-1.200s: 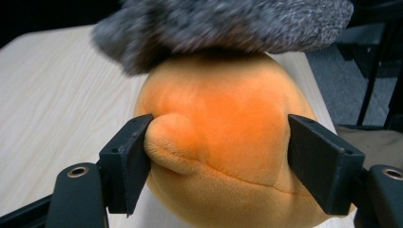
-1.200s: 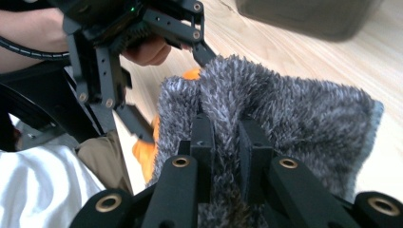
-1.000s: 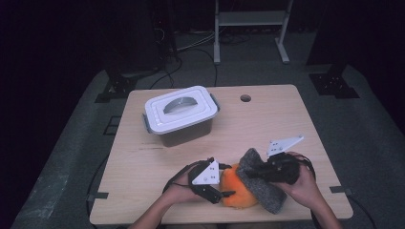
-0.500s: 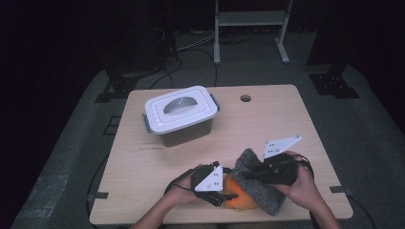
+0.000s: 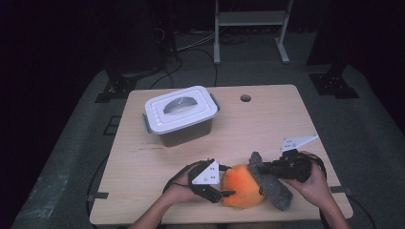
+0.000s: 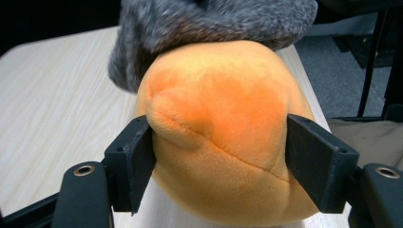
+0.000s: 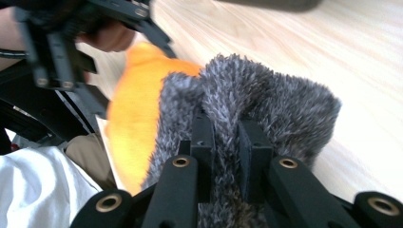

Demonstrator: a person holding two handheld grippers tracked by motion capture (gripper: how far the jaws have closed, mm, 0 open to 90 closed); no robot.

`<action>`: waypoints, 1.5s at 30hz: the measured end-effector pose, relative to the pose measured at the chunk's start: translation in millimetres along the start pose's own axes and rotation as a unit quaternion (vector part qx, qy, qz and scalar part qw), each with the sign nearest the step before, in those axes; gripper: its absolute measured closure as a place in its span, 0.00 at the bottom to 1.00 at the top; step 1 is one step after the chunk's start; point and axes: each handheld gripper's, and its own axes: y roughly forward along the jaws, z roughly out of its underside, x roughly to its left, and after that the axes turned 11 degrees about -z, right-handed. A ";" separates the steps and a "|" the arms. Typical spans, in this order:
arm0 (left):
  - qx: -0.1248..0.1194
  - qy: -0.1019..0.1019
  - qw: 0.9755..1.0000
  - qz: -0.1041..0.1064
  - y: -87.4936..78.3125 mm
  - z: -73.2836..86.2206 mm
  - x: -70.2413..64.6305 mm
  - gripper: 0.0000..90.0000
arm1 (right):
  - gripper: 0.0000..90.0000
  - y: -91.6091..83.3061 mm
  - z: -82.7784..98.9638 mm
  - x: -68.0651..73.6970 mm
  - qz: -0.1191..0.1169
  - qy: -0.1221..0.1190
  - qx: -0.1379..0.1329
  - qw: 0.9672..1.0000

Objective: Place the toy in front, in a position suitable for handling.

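An orange plush ball [image 5: 243, 186] lies near the table's front edge, with a grey fuzzy cloth piece [image 5: 272, 186] draped over its right side. My left gripper [image 5: 224, 187] comes in from the left. Its jaws have just been closing, and in the left gripper view [image 6: 218, 142] both pads press into the orange plush [image 6: 223, 109], under the grey piece [image 6: 209, 23]. From the right, my right gripper [image 5: 260, 168] is shut on the grey fuzzy piece. In the right gripper view [image 7: 227, 128] the grey fur [image 7: 285, 99] bulges around the jaws, beside the orange plush [image 7: 135, 109].
A grey plastic box with a white handled lid [image 5: 180, 110] stands at the back left of the wooden table [image 5: 267, 119]. A small round hole [image 5: 245, 98] sits near the far edge. The person's lap lies just beyond the front edge.
My right gripper has shifted a little to the right with the grey piece in it. The left gripper has stayed against the plush's left side.
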 end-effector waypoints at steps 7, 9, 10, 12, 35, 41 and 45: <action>0.023 -0.042 0.999 -0.008 -0.8 10.5 13.3 0.32 | 0.87 15.7 -14.2 28.3 -0.023 -0.050 0.016 0.998; 0.022 -0.052 0.998 -0.008 -0.8 13.0 15.5 0.32 | 0.87 21.9 -14.3 30.9 -0.023 -0.056 0.029 0.998; 0.019 -0.058 0.998 -0.011 -0.3 14.2 16.2 0.32 | 0.87 23.6 -13.8 30.5 -0.020 -0.057 0.033 0.998; 0.013 -0.055 0.998 -0.018 -1.3 14.0 17.0 0.31 | 0.87 24.9 -11.5 25.6 -0.015 -0.053 0.031 0.998; -0.004 -0.060 0.997 -0.052 4.4 -2.8 5.2 0.44 | 0.87 32.0 -18.8 39.2 0.035 -0.093 0.043 0.994; -0.009 -0.070 0.996 -0.049 4.7 1.0 7.9 0.44 | 0.87 20.3 -11.9 29.2 0.045 -0.081 0.039 0.995; -0.008 -0.071 0.996 -0.060 6.5 3.4 7.2 0.43 | 0.87 13.2 -8.0 26.6 0.052 -0.071 0.035 0.995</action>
